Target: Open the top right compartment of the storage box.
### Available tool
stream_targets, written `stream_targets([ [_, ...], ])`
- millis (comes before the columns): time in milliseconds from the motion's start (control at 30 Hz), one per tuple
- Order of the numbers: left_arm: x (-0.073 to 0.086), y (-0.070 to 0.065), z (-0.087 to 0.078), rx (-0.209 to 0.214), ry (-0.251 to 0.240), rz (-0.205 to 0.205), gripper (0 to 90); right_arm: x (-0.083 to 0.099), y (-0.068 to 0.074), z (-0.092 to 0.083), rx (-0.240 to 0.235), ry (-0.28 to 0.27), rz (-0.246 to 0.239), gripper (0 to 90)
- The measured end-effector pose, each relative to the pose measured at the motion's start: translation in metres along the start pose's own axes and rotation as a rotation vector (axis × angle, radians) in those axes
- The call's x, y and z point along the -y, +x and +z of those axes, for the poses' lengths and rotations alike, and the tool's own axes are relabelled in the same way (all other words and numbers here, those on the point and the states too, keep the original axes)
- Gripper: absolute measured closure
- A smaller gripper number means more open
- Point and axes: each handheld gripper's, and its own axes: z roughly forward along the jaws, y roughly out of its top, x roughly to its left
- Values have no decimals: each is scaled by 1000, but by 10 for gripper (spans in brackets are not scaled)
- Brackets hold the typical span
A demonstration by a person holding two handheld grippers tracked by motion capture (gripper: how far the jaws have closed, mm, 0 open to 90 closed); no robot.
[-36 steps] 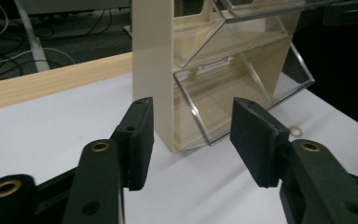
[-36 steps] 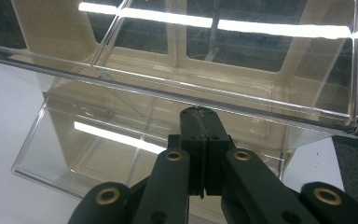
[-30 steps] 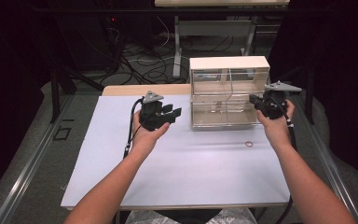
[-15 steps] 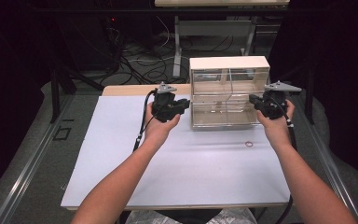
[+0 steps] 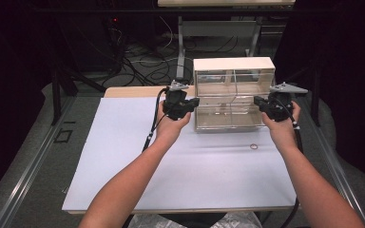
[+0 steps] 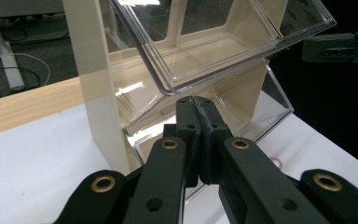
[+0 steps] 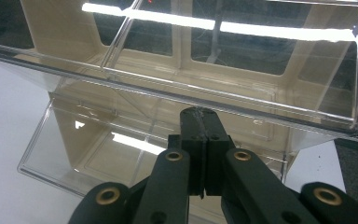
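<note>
Black left gripper [image 6: 197, 140] and right gripper [image 7: 204, 154] fully closed, empty, flanking clear drawer cabinet [image 5: 233, 97].

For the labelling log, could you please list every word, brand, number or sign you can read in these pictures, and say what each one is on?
There is none to read.
The clear drawer cabinet bears no label or print in the high view or in either gripper view.
The left gripper and the right gripper carry no marking on their black parts.
The white table top is blank, and the small ring on it is too small to show any mark.
</note>
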Motion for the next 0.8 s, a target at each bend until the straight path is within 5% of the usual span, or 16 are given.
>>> stream_targets([
  [800,-10,-15,25,11,9,-3,900,-10,5,-5,-9,-30,0,900],
])
